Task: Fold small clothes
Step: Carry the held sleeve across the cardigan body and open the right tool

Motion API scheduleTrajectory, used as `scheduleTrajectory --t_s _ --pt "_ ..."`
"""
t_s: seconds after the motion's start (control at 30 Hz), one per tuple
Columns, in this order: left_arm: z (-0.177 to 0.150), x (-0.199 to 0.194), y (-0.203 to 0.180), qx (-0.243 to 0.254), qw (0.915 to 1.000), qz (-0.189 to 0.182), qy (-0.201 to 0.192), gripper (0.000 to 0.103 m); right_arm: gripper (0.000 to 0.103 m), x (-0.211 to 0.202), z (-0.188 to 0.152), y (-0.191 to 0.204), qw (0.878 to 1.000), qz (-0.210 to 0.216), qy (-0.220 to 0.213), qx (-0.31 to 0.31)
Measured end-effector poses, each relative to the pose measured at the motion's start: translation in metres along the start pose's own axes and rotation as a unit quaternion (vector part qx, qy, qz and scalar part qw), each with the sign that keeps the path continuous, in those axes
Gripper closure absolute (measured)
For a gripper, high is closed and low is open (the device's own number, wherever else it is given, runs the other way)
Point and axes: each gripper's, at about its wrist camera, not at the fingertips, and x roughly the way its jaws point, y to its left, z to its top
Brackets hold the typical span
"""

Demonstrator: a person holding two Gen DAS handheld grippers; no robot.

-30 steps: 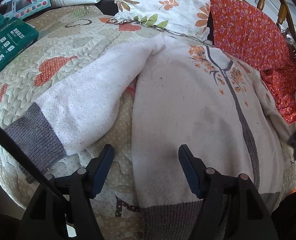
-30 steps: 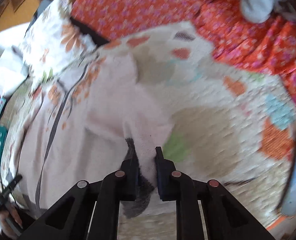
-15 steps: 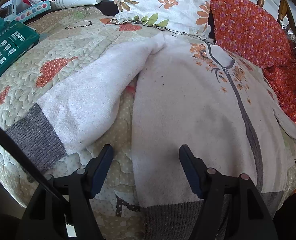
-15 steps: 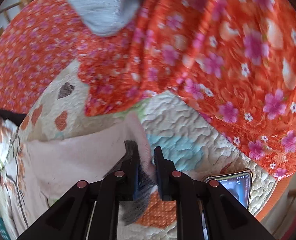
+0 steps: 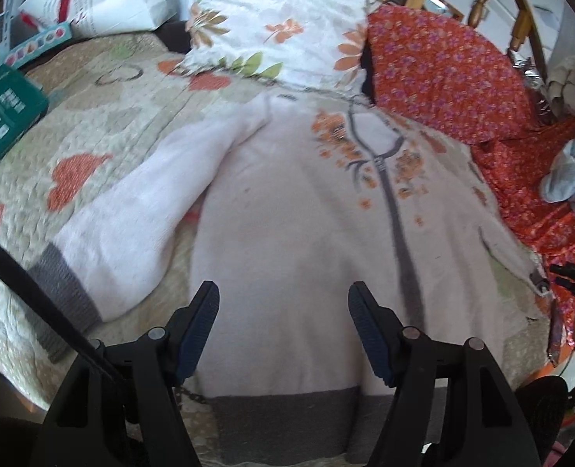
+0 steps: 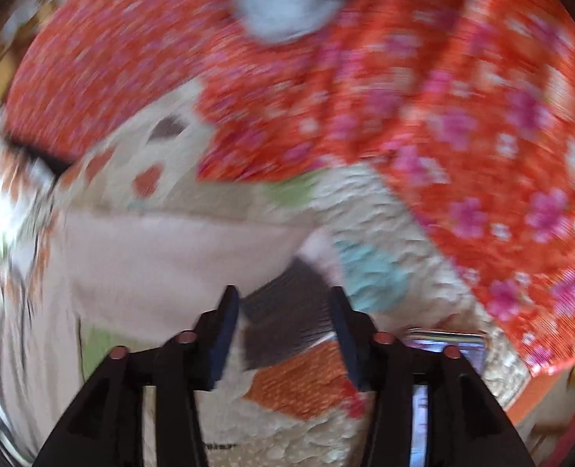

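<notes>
Cardigan (image 5: 287,241) lies lengthwise ahead of our spread, empty left tool (image 5: 283,330), while our right tool (image 6: 283,334) is opening around its grey cuff (image 6: 287,323), sleeve trailing left.

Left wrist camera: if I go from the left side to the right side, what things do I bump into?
Green box → grey sleeve cuff → pink sleeve → cardigan's grey zipper strip → red flowery cloth → pale blue cloth.

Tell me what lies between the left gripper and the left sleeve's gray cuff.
Nothing visible does. The left gripper hovers open over the cardigan; between it and the gray cuff lies only the pale sleeve and bare quilt.
</notes>
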Motion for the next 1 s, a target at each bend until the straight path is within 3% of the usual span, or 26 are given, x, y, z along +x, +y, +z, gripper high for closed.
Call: scheduleTrajectory --t_s 0.13,0.3,0.33,0.37,0.4,0.57,0.67,0.87,1.0 --pt "0.018 -0.003 -0.016 0.024 0.9995 -0.015 -0.012 0.032 0.031 0.012 -0.009 0.033 0.997 -0.017 -0.002 -0.074" --pt "0.037 0.007 -0.017 0.013 0.9996 -0.025 -0.009 0.032 0.035 0.037 -0.018 0.047 0.984 -0.1 0.019 -0.149" --pt "0.04 0.008 -0.016 0.009 0.9996 -0.026 -0.011 0.032 0.042 0.043 -0.02 0.046 0.979 -0.127 0.025 -0.159" --pt "0.044 0.009 -0.014 0.004 0.9996 -0.027 -0.013 0.032 0.072 0.047 -0.018 0.042 0.977 -0.142 0.028 -0.159" --pt "0.048 0.01 -0.013 0.001 0.9996 -0.026 -0.014 0.032 0.095 0.049 -0.017 0.034 0.979 -0.142 0.036 -0.142" --pt "0.065 0.02 -0.004 -0.012 0.9995 -0.021 -0.023 0.032 0.099 0.022 -0.005 0.007 0.993 -0.109 -0.003 -0.044" --pt "0.075 0.027 0.001 -0.018 0.9994 -0.014 -0.026 0.032 0.099 0.005 -0.001 0.011 0.998 -0.062 -0.027 0.012" --pt "0.102 0.035 0.016 -0.051 0.9982 -0.011 -0.028 0.032 0.099 0.009 -0.007 0.087 0.998 0.059 -0.016 0.024" --pt "0.114 0.031 0.026 -0.044 0.9979 0.006 -0.047 0.032 0.099 0.022 -0.008 0.133 0.987 0.151 0.019 0.042"
